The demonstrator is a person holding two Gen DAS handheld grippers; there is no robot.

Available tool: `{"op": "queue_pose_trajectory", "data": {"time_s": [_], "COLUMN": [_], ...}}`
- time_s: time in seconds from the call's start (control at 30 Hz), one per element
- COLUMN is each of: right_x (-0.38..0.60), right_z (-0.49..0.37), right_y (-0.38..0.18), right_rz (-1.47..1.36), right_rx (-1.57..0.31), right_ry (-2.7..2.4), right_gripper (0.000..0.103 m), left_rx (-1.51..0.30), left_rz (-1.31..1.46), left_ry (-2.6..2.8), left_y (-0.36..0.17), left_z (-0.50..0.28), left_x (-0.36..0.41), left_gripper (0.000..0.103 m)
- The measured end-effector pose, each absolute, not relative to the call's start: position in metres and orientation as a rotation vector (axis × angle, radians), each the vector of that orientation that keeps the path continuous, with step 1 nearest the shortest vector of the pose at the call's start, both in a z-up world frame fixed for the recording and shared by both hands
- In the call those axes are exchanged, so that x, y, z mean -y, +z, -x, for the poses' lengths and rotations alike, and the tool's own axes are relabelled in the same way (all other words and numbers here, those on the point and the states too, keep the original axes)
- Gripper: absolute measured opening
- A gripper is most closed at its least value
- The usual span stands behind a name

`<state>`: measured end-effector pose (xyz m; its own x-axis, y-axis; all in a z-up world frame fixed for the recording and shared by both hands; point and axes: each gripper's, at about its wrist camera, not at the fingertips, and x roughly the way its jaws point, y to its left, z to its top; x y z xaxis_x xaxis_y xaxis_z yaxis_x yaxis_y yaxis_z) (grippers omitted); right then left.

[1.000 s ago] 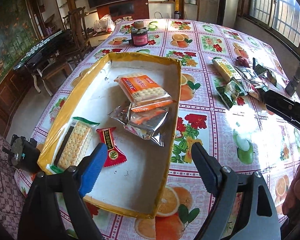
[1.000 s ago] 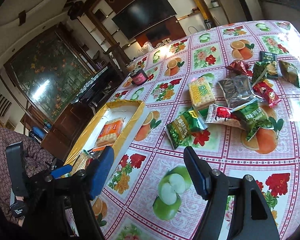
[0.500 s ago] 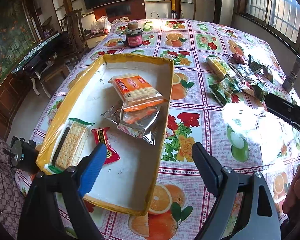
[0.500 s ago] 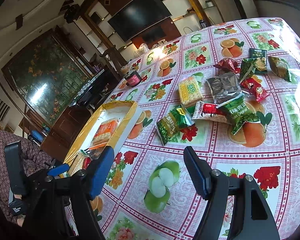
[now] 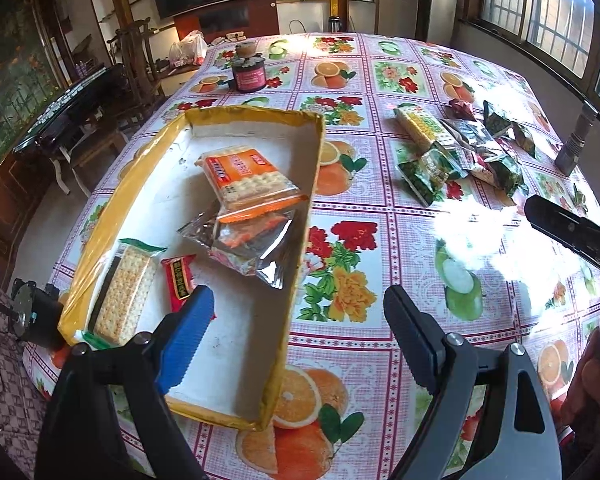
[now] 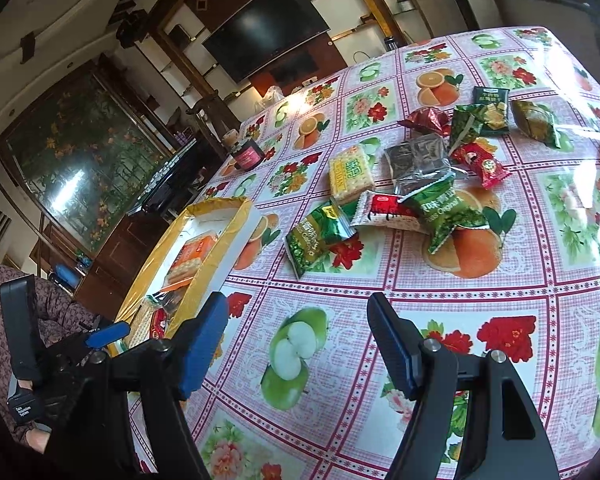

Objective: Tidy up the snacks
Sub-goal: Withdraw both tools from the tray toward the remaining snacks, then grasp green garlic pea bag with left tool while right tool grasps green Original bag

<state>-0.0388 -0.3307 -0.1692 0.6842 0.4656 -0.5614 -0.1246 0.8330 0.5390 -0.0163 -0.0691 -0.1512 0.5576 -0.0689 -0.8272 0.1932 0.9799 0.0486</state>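
The loose snack packets lie in a heap on the tablecloth ahead of the right gripper, well apart from its wide-spread, empty jaws, with the nearest green packet just left of its line. The yellow-rimmed tray, already holding four packets, sits under and ahead of the left gripper, likewise agape and empty. The packets overlap, so a grab could pinch two or slip off the glossy film.
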Motion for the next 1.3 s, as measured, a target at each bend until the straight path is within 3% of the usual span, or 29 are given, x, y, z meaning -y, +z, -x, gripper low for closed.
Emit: {"op": "queue_pose_trajectory", "data": {"time_s": [0.6, 1.3], "right_x": [0.354, 0.362], "right_z": [0.042, -0.043], "right_y": [-0.165, -0.176], "right_rz": [-0.412, -0.131], "right_rx": [-0.741, -0.862], "right_ry": [0.270, 0.190], "right_gripper": [0.072, 0.071], "left_rx": [-0.996, -1.131], "left_rz": [-0.233, -0.435], "left_ry": [-0.334, -0.398], "left_y": [-0.149, -0.196], "left_z": [-0.019, -0.111], "left_x": [0.139, 0.206], "left_gripper": [0.087, 0.087]}}
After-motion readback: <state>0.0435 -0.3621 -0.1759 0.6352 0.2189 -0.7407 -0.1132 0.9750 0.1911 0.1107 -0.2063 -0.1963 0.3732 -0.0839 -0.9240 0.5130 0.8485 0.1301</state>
